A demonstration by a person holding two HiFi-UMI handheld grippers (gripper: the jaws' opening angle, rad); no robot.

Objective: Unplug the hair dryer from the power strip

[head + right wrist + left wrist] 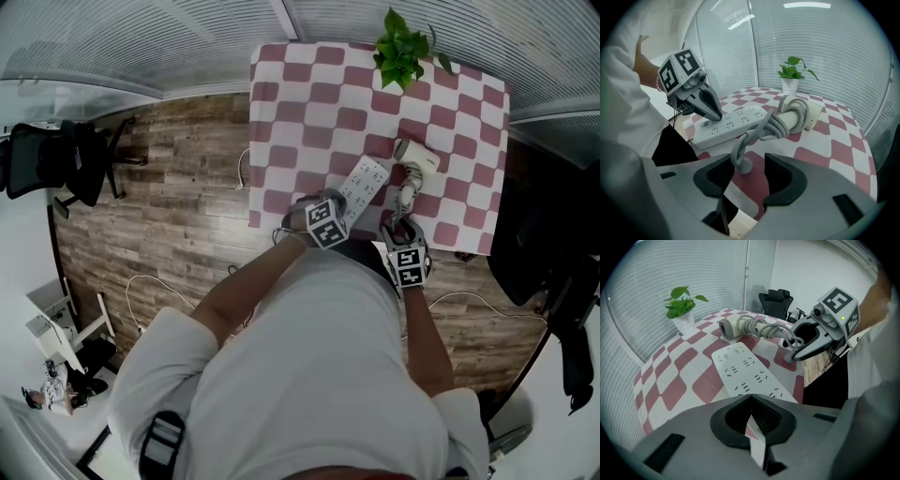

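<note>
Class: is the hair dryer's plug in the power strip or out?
Out: the plug rests on the tablecloth, and the power strip shows only empty sockets.

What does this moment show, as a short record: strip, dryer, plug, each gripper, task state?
power strip: white, flat on the checkered tablecloth; no plug in the sockets that show
hair dryer: on its side beyond the strip, cord wound round its handle
plug: out of the strip, standing on the cloth
left gripper: shut, tips down on the strip's end nearest the person
right gripper: open, plug between its jaws, not gripped
task state: dryer unplugged
</note>
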